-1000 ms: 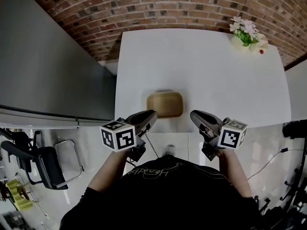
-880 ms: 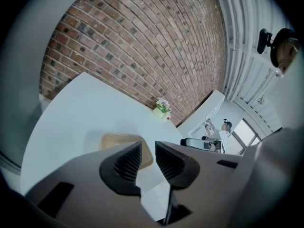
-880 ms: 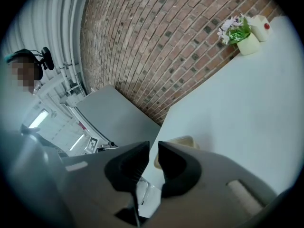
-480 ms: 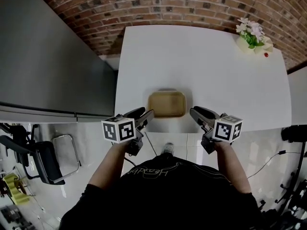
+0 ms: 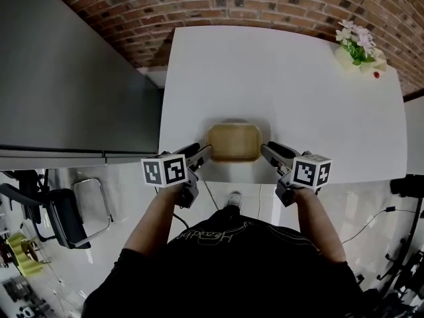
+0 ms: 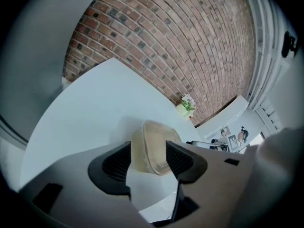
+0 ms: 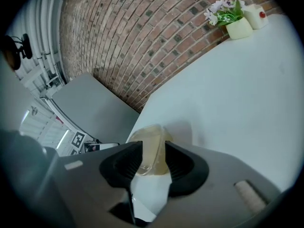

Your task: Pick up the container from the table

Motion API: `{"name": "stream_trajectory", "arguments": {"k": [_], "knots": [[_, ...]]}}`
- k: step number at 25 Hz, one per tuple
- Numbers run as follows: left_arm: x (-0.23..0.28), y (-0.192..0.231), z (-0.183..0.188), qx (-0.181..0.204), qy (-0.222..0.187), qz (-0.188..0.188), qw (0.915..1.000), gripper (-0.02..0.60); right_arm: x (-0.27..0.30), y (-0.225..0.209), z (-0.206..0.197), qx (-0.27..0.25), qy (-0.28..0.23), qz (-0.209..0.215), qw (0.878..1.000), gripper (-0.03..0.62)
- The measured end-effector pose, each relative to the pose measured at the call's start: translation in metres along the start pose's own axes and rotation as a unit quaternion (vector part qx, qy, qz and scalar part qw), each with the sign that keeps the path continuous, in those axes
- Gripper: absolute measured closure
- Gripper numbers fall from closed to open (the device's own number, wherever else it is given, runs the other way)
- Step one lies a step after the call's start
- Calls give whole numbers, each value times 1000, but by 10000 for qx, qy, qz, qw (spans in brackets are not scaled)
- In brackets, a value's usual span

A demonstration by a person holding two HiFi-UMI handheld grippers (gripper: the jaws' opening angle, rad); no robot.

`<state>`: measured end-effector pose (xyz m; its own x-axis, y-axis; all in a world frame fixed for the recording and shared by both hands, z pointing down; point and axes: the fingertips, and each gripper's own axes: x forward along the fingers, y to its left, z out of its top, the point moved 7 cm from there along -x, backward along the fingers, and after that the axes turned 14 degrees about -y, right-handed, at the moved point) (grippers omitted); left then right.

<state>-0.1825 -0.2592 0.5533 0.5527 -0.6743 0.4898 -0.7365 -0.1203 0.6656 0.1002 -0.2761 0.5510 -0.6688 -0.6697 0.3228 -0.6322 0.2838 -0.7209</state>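
A tan, translucent rounded-rectangle container [image 5: 233, 142] lies near the front edge of the white table [image 5: 285, 85]. My left gripper [image 5: 204, 154] reaches to its near left corner and my right gripper [image 5: 267, 150] to its near right corner, one on each side. Both sets of jaws are opening. In the left gripper view the container [image 6: 153, 145] shows in the gap ahead of the left gripper [image 6: 148, 159], and the pads do not press on it. The right gripper view shows the same: the container [image 7: 151, 148] sits just beyond the right gripper [image 7: 153, 161], untouched.
A small pot of flowers [image 5: 358, 44] and a little white object with a red dot [image 5: 376, 73] stand at the table's far right corner. A grey cabinet [image 5: 66, 78] runs along the left, with a brick wall [image 5: 265, 5] behind. A chair [image 5: 63, 220] stands on the floor at lower left.
Both grippers have come down and forward to the container's near corners, one at each side. Their jaws have spread apart.
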Motion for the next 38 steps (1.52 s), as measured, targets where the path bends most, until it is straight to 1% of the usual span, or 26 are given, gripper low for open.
{"name": "stream_trajectory", "arguments": {"k": [4, 7, 9, 13, 14, 15, 17, 19, 23, 27, 33, 38], "knots": [[5, 6, -4, -239, -3, 111, 9997, 370, 5, -10, -6, 426, -5, -71, 9991, 456], [8, 10, -2, -390, -88, 122, 9991, 371, 9, -14, -9, 507, -14, -33, 9987, 457], [9, 12, -3, -457, -74, 133, 9988, 373, 12, -13, -11, 597, -22, 0, 9982, 461], [11, 14, -7, -715, -61, 119, 9973, 379, 14, -14, -13, 721, -25, -11, 9974, 464], [11, 15, -8, -743, -67, 145, 9971, 400, 15, -14, -15, 729, 4, -10, 9973, 464], [11, 15, -9, -761, -77, 180, 9969, 461, 16, -15, -16, 756, 33, -18, 9971, 465], [11, 16, -10, -862, -108, 180, 9961, 487, 17, -15, -19, 884, 33, -25, 9961, 503], [12, 15, -10, -986, -134, 125, 9950, 512, 18, -15, -19, 1038, -25, -9, 9946, 517], [12, 13, -10, -943, -147, 133, 9953, 529, 19, -14, -21, 1239, -112, -22, 9922, 534], [11, 12, -10, -967, -167, 160, 9950, 529, 19, -14, -22, 1456, -175, -91, 9891, 543], [6, 8, -12, -955, -248, 167, 9950, 529, 14, -10, -26, 1464, -269, -77, 9888, 546], [-8, -1, -12, -865, -354, 121, 9956, 531, 3, 2, -28, 1440, -437, 83, 9886, 546]]}}
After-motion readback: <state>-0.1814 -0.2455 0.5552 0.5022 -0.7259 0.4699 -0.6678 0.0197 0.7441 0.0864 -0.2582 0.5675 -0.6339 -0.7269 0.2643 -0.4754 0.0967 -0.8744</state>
